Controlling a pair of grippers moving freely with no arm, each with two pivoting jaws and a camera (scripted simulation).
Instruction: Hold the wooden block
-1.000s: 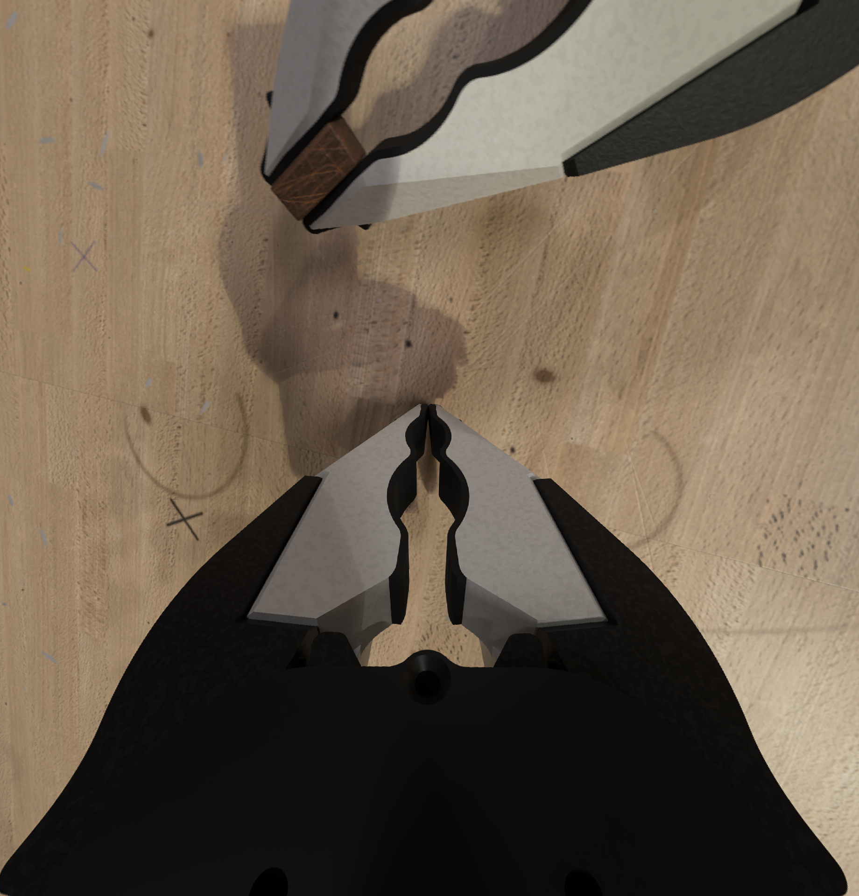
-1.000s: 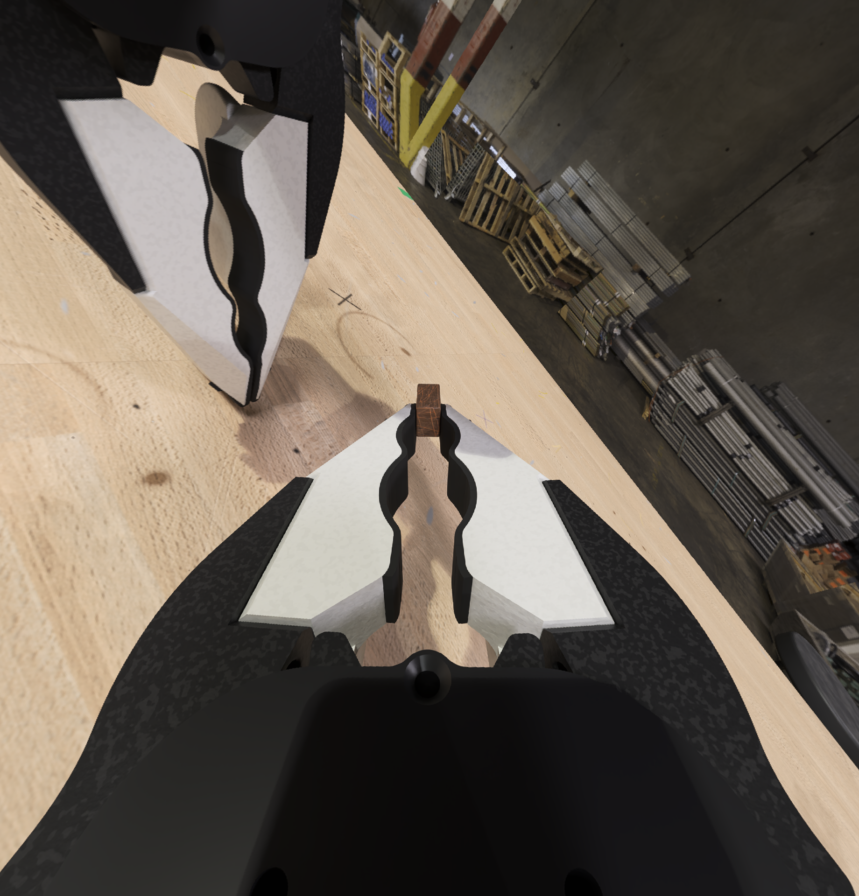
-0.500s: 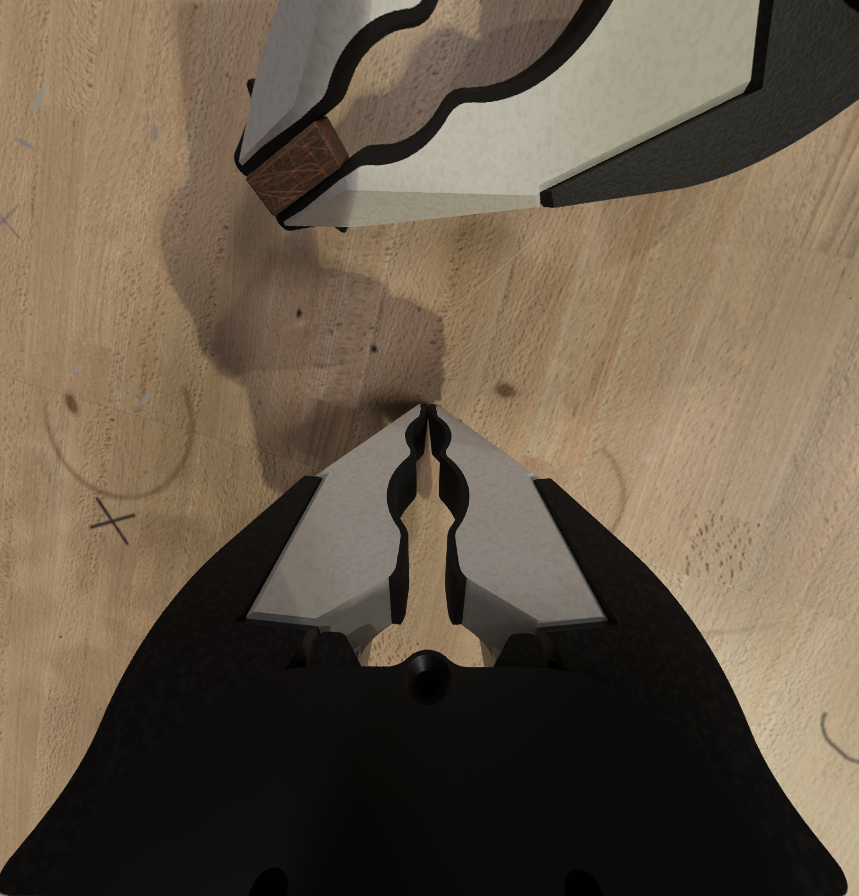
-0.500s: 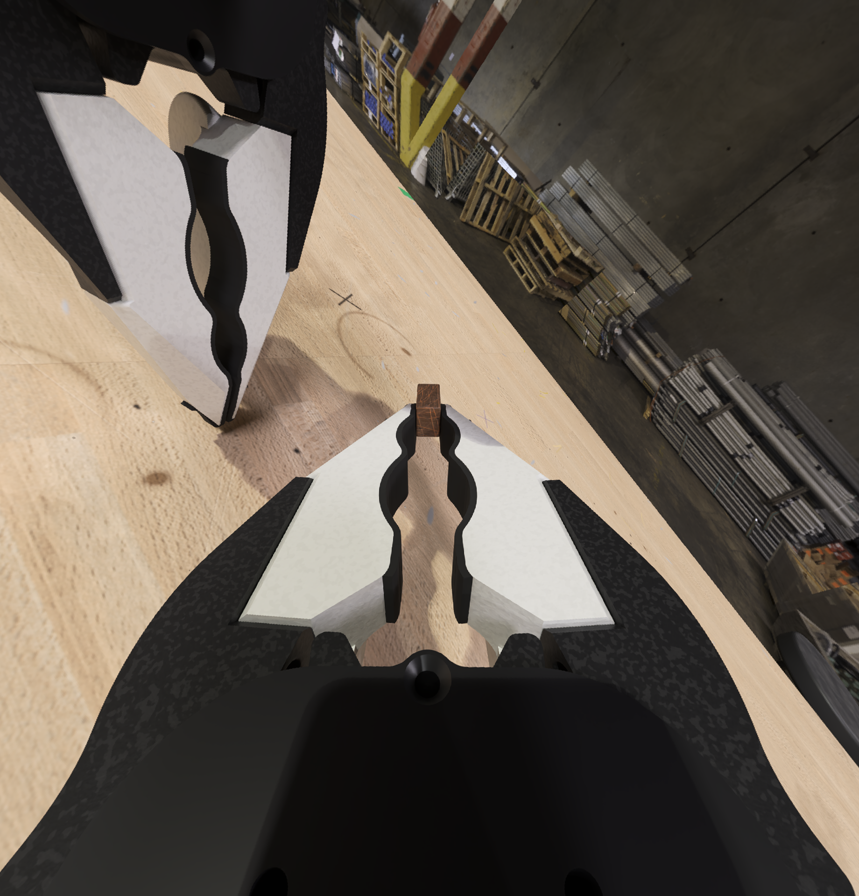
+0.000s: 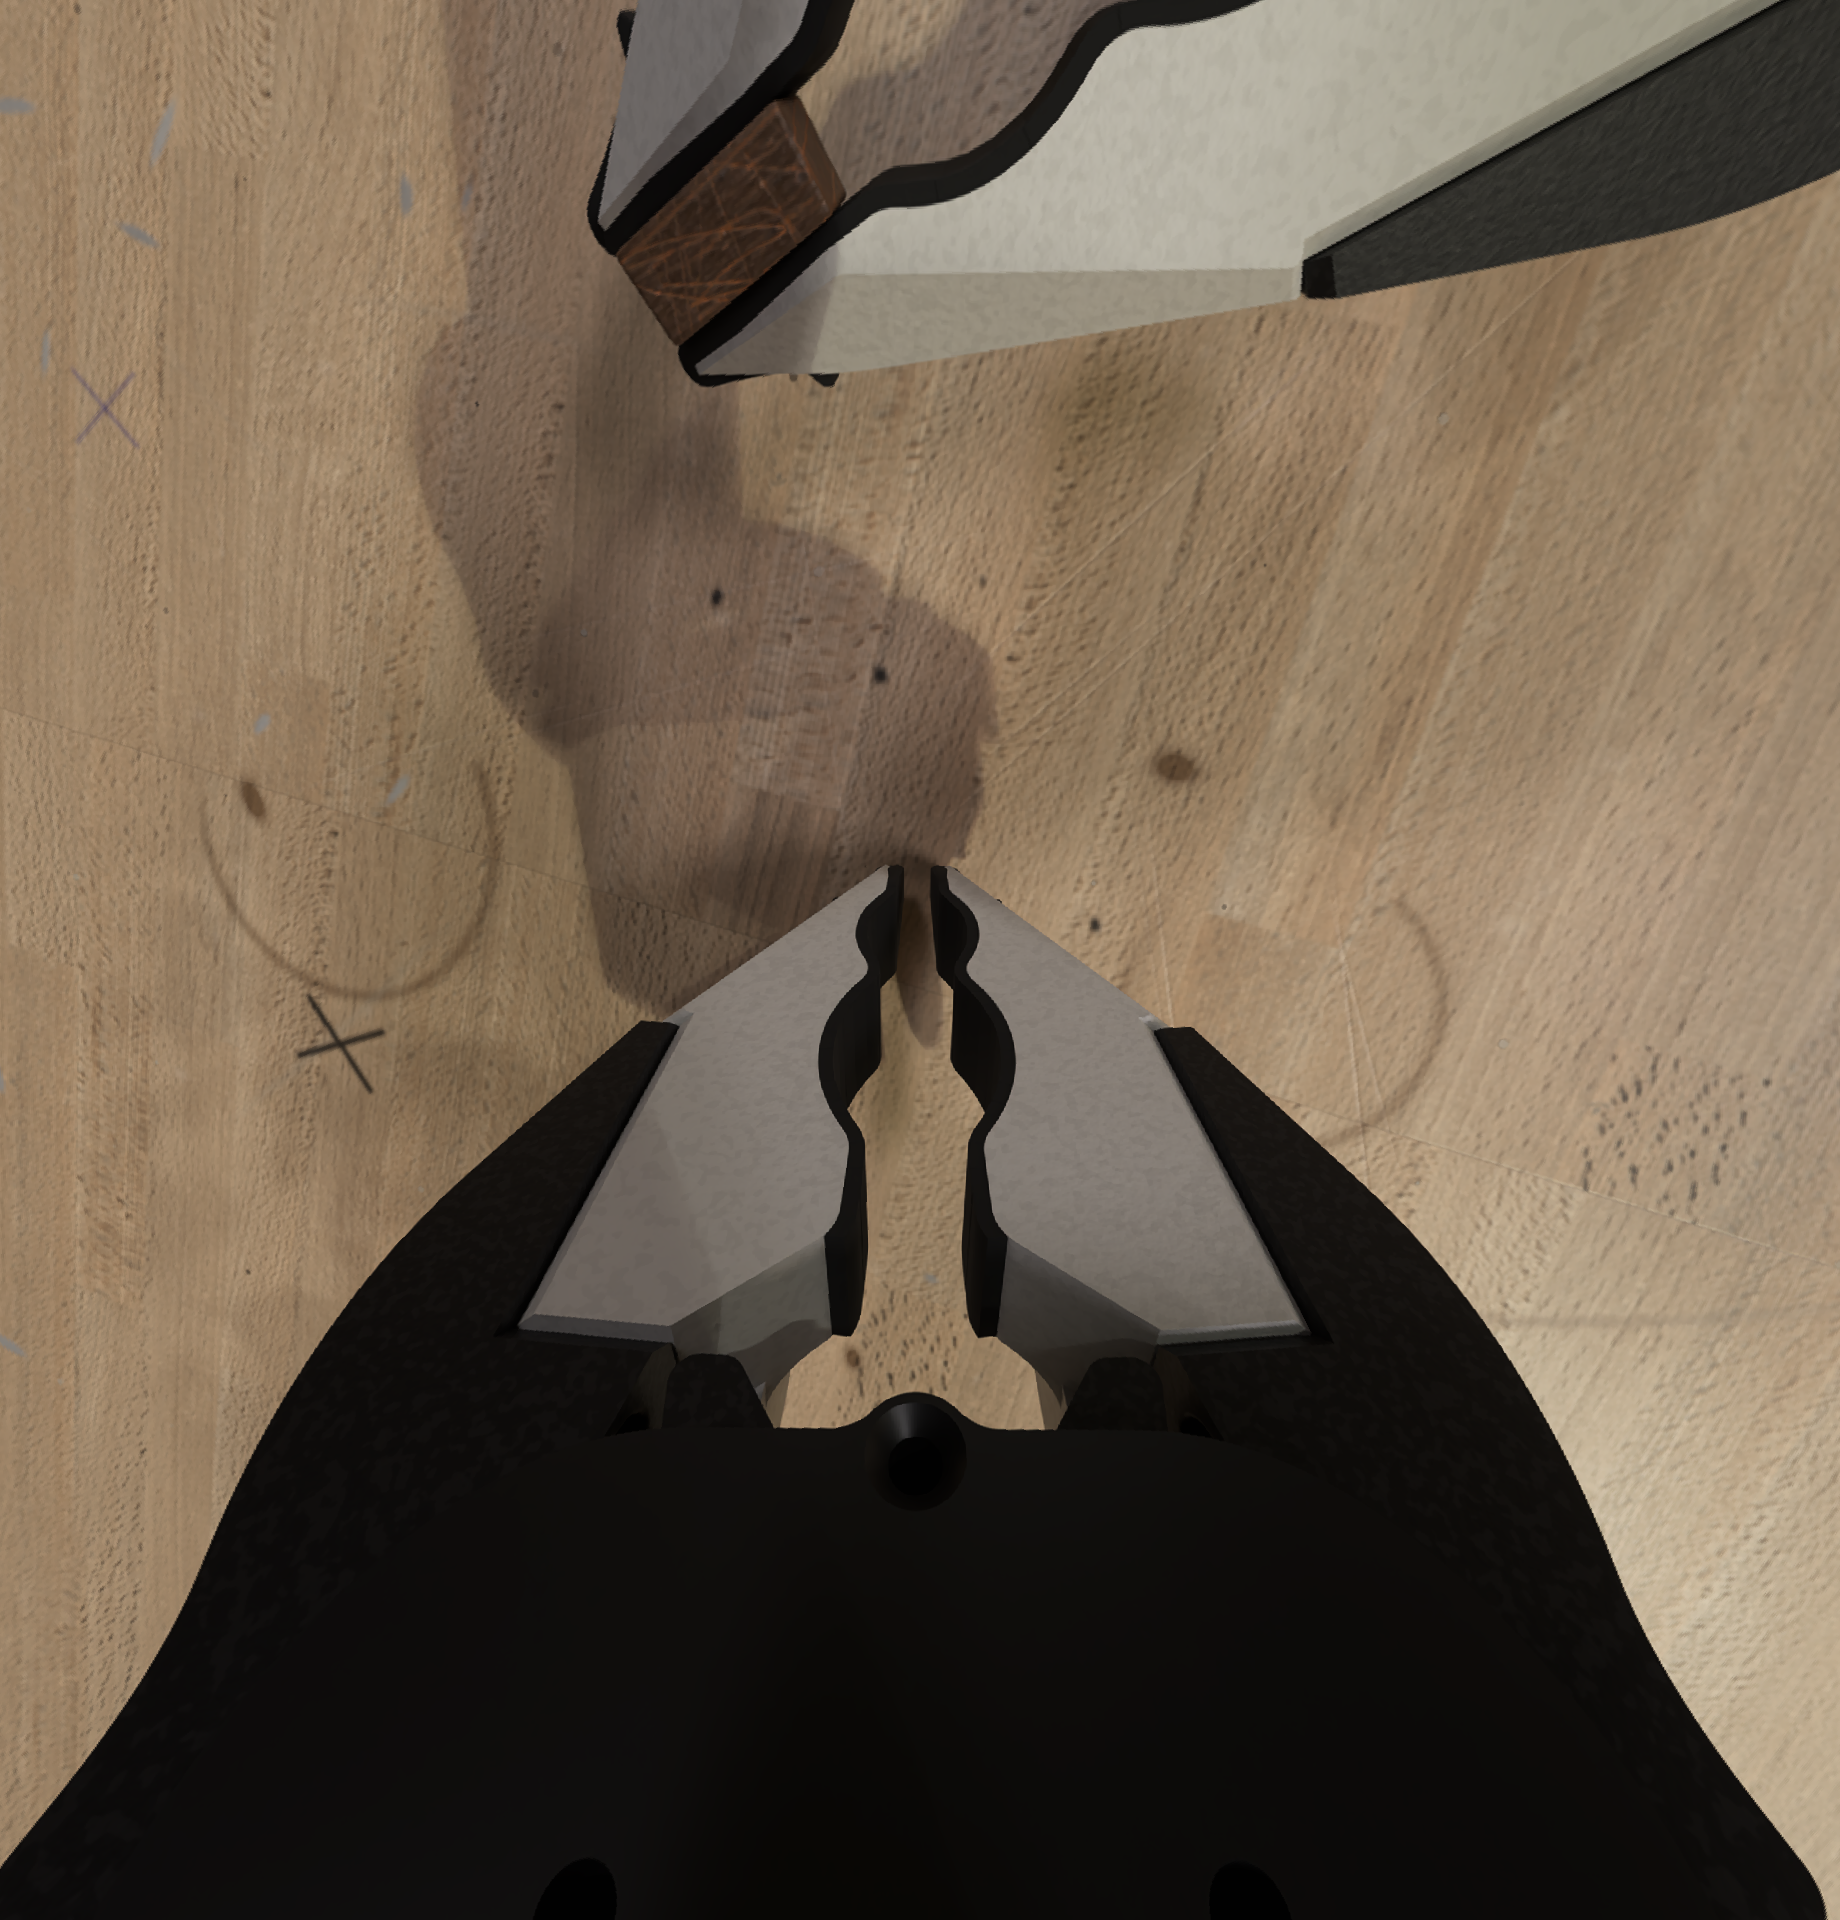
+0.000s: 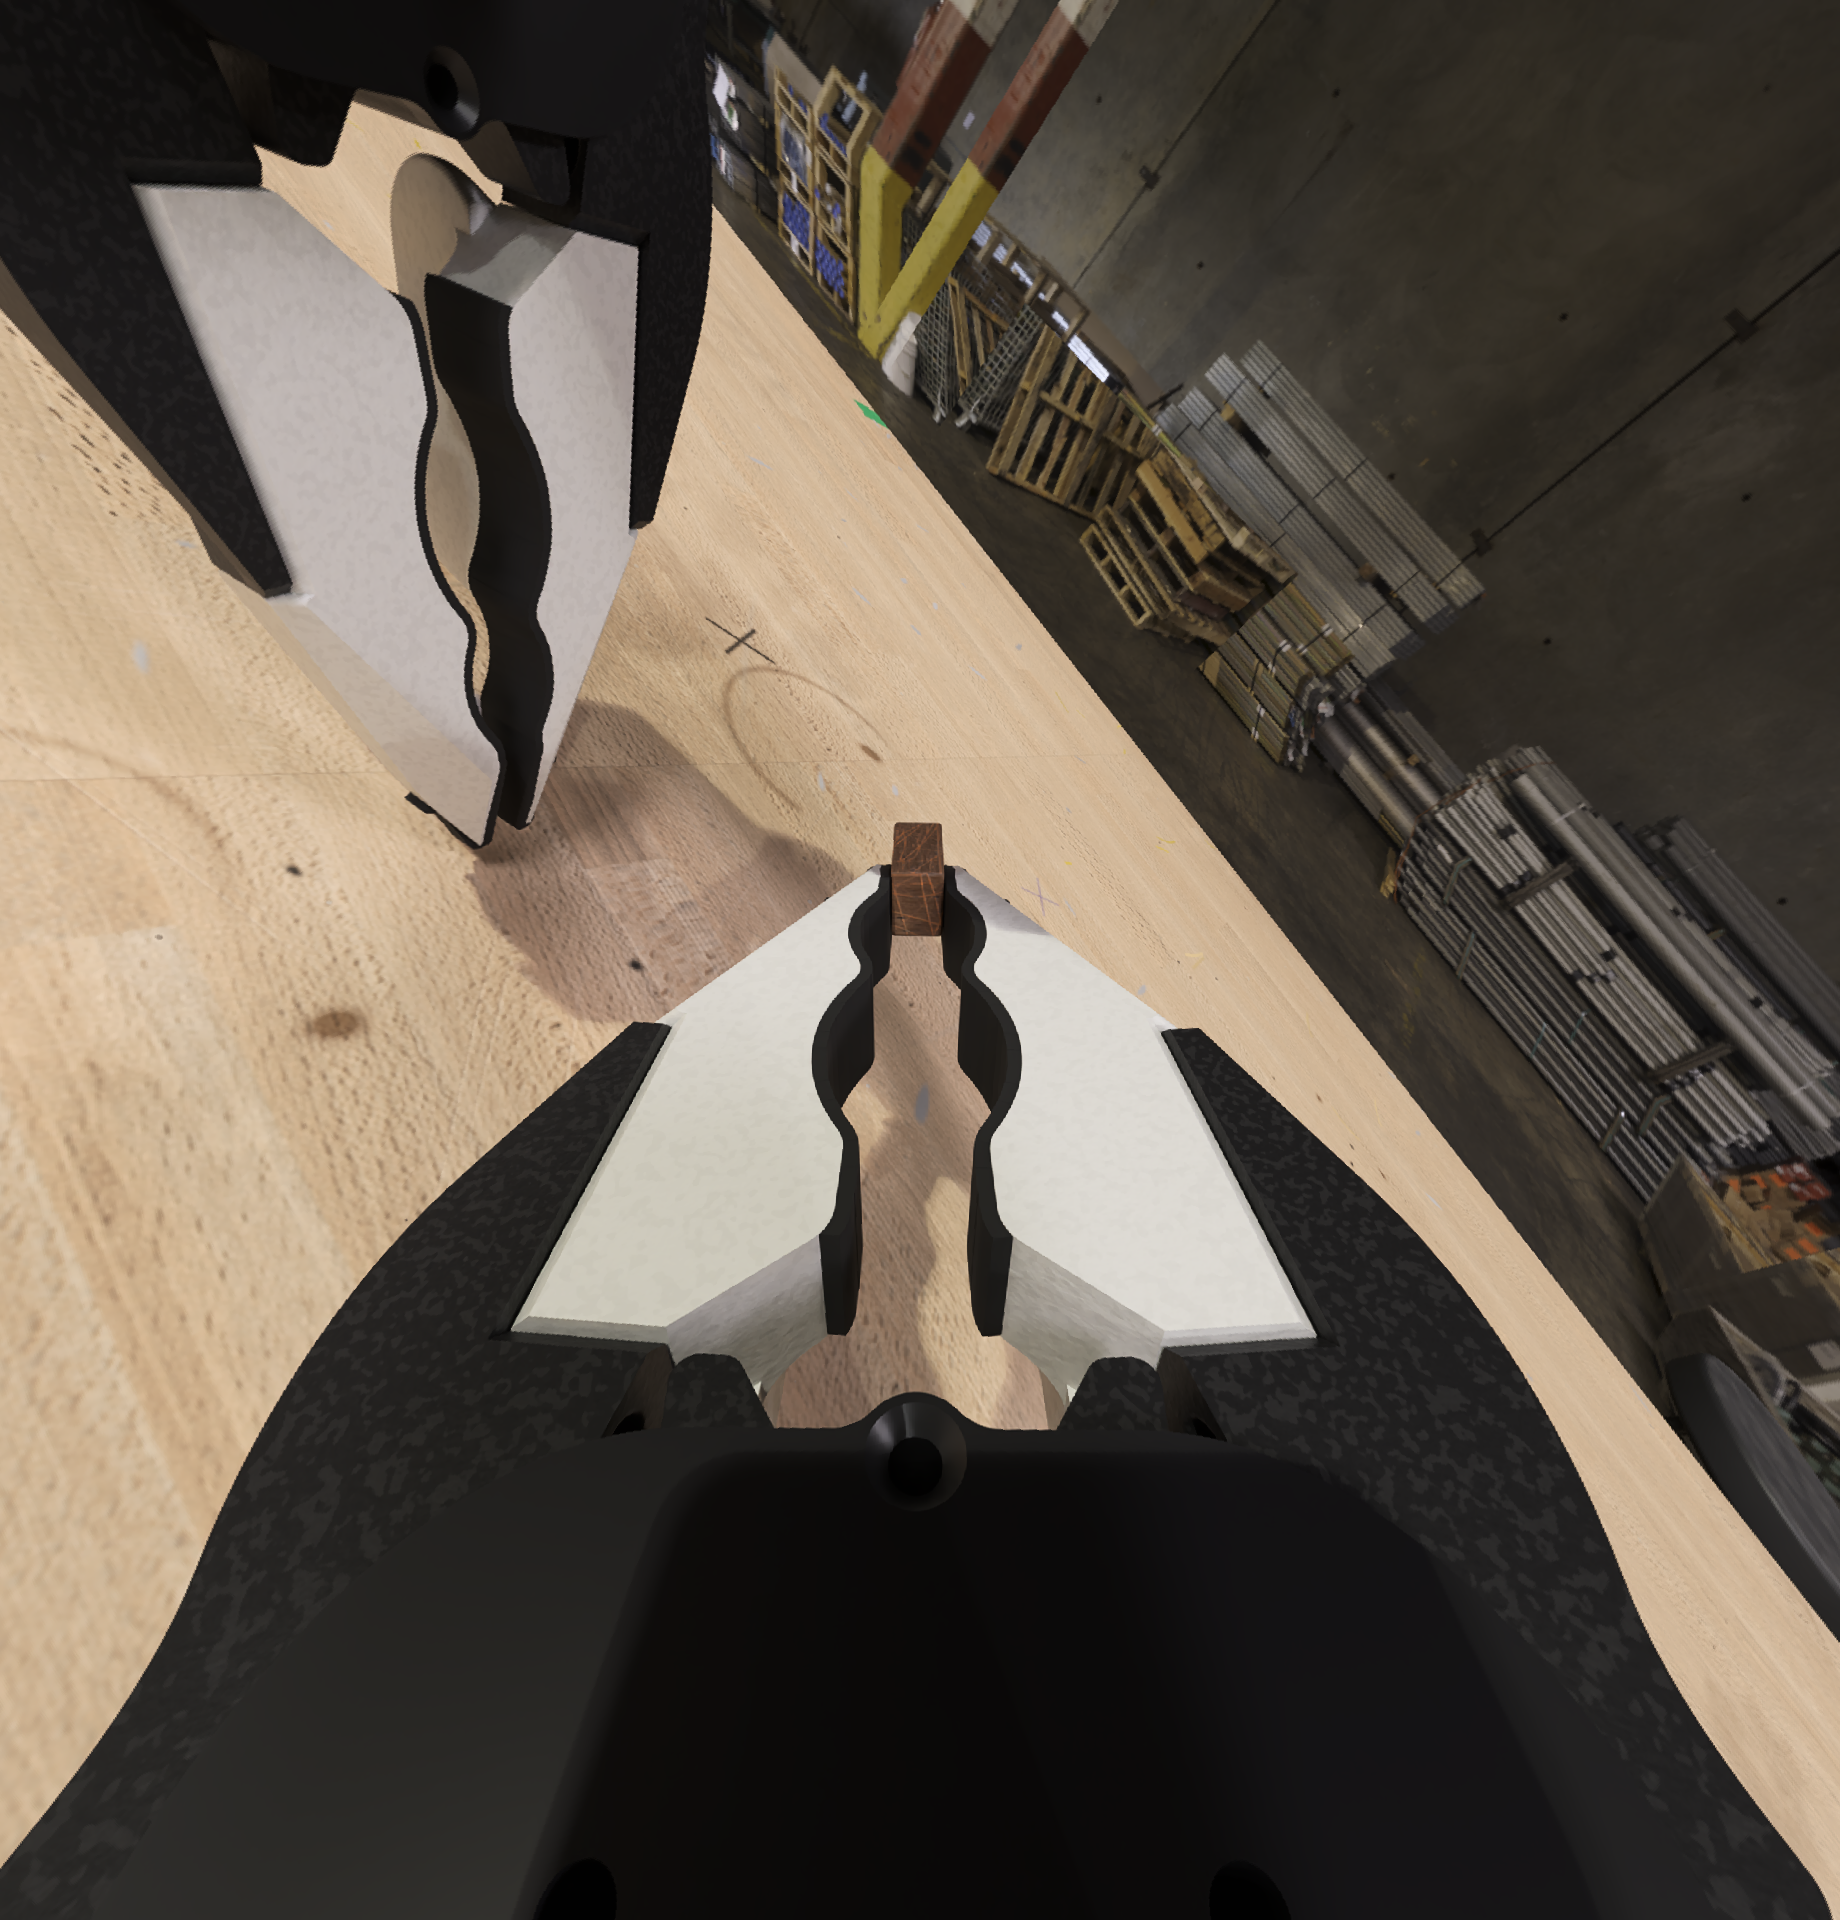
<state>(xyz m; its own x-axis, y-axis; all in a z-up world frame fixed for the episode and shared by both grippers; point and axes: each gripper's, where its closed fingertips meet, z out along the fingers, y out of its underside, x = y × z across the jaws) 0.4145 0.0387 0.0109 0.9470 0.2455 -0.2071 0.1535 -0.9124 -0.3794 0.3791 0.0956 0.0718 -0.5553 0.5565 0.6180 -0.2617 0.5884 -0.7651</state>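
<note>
The wooden block (image 6: 917, 878) is a small dark brown cube pinched between the tips of my right gripper (image 6: 917, 883), held above the tabletop. In the left wrist view the block (image 5: 729, 223) shows at the top between the white fingers of the right gripper (image 5: 667, 286). My left gripper (image 5: 916, 878) is empty, points down at the table with its jaws a narrow gap apart, and stands apart from the block. It also shows at the upper left of the right wrist view (image 6: 495, 821).
The light wooden tabletop (image 5: 1415, 623) bears pencil crosses (image 5: 339, 1039) and circle marks. Its edge (image 6: 1259, 1039) runs diagonally on the right. Beyond it are stacked pallets (image 6: 1103, 436) and bundles of metal pipes (image 6: 1622, 935) on a dark floor.
My left gripper's jaws have parted slightly from nearly touching. It shifted sideways over the table, so the block sits farther right and higher in its view. The right gripper keeps the block still.
</note>
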